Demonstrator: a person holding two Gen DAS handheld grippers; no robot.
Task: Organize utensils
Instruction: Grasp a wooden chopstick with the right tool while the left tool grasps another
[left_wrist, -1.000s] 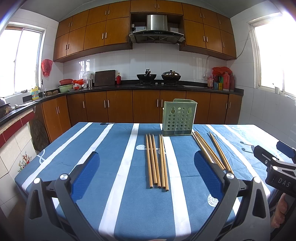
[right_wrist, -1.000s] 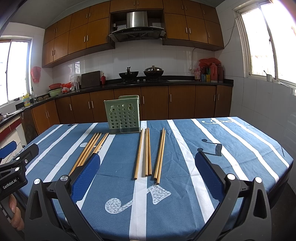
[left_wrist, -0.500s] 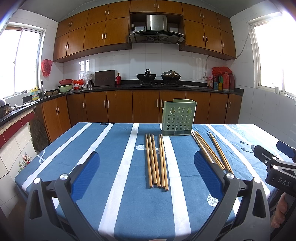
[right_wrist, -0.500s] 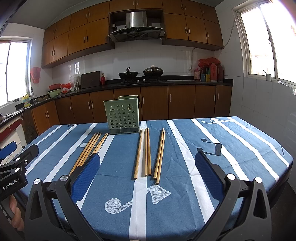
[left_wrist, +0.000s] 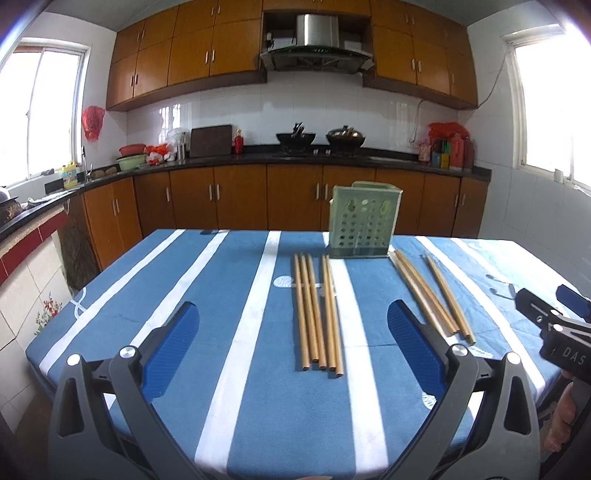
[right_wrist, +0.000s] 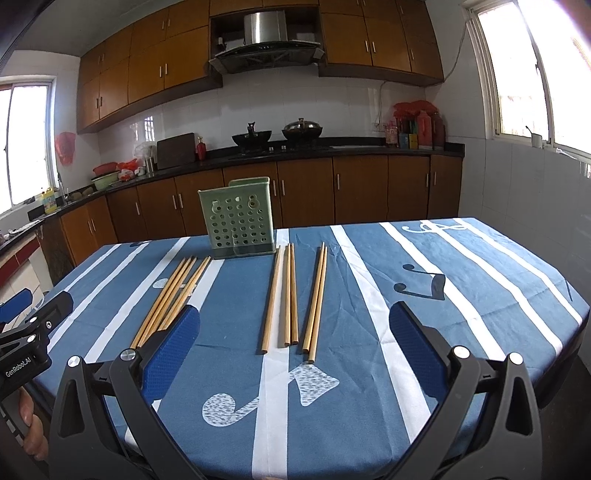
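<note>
Blue striped tablecloth (left_wrist: 229, 406), chopsticks (left_wrist: 317, 314) mid-table, green holder (left_wrist: 364, 221) behind

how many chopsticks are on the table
10. Five lie side by side in front of the green holder toward its left, and five more to its right: one single, then two pairs. All lie flat on the striped cloth; none appear in the holder.

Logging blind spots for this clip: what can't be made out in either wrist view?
- Inside of the green utensil holder: both views show only its perforated front wall, so its contents are unknown.
- Left chopstick bundle: in the right wrist view, the near ends sit behind a blue finger pad.
- Bottles on the counter: too small to read.
</note>
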